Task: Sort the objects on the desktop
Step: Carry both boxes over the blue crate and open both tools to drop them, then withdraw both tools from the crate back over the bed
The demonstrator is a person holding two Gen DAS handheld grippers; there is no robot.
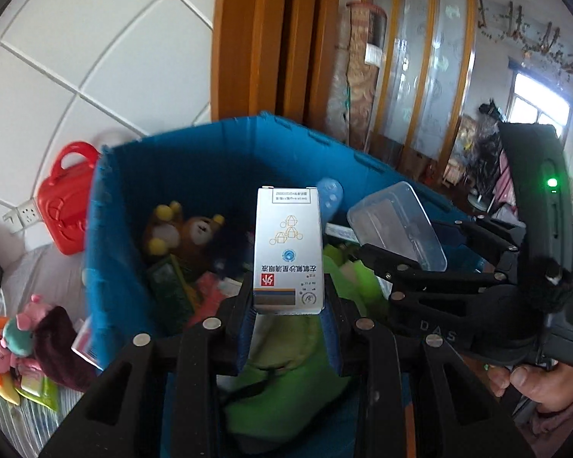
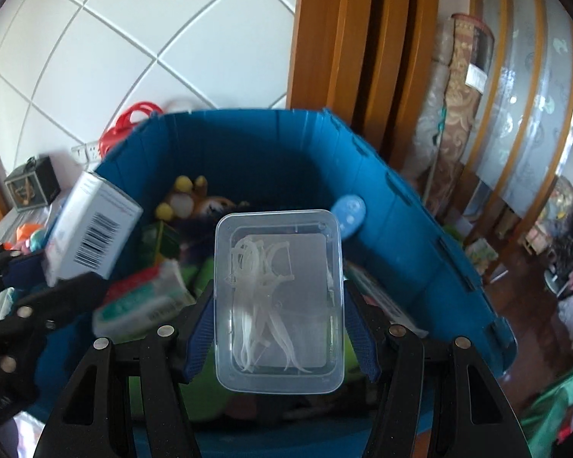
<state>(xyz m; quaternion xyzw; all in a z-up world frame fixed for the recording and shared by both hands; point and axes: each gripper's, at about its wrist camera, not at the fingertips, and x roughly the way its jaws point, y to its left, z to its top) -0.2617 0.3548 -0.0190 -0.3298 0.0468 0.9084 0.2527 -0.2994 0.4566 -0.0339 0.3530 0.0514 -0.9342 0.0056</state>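
My left gripper (image 1: 288, 309) is shut on a small white medicine box (image 1: 288, 248), held upright over the blue storage bin (image 1: 225, 152). In the right wrist view that same medicine box (image 2: 91, 229) shows at the left, barcode side toward me. My right gripper (image 2: 279, 324) is shut on a clear plastic box of floss picks (image 2: 279, 297), also above the blue storage bin (image 2: 408, 236). The clear plastic box (image 1: 397, 225) and the right gripper appear at the right of the left wrist view. The bin holds a brown plush toy (image 1: 195, 233), a green plush (image 1: 286, 378) and several small packs.
A red plastic case (image 1: 67, 198) leans against the white tiled wall behind the bin. Small colourful toys (image 1: 15, 347) lie left of the bin on a striped cloth. A wooden door frame (image 2: 363, 38) and cluttered floor stand to the right. A hand (image 1: 542, 381) grips the right tool.
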